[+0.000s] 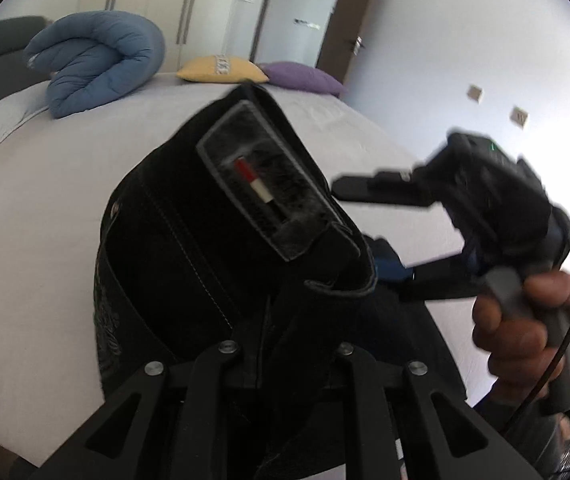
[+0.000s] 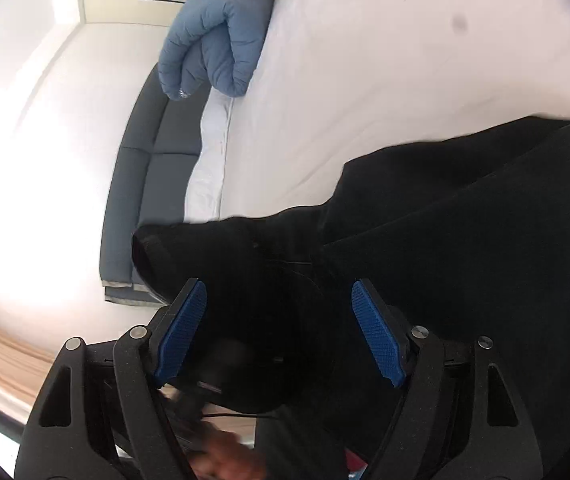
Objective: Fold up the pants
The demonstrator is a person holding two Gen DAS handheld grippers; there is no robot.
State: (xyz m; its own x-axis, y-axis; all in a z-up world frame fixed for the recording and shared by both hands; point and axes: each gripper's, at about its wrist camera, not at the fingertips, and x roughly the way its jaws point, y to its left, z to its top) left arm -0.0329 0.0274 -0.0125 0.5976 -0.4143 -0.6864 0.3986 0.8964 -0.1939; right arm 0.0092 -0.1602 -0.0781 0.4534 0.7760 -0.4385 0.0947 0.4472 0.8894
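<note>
The black pants [image 1: 205, 248] hang bunched in front of my left gripper [image 1: 285, 344], waistband up, with a grey label and a red and white tag showing. The left fingers are closed in on the fabric and hold it above the white bed [image 1: 45, 240]. My right gripper [image 1: 365, 236] shows in the left wrist view at the right, held by a hand, jaws wide apart beside the waistband. In the right wrist view the right gripper [image 2: 281, 328] is open, its blue pads [image 2: 377, 336] on either side of the black pants [image 2: 465, 220], not touching them.
A rolled blue duvet [image 1: 97, 60] lies at the far left of the bed, also in the right wrist view [image 2: 217, 32]. A yellow pillow [image 1: 221, 68] and a purple pillow [image 1: 305, 78] lie at the far edge. A dark grey headboard [image 2: 141, 168] borders the bed.
</note>
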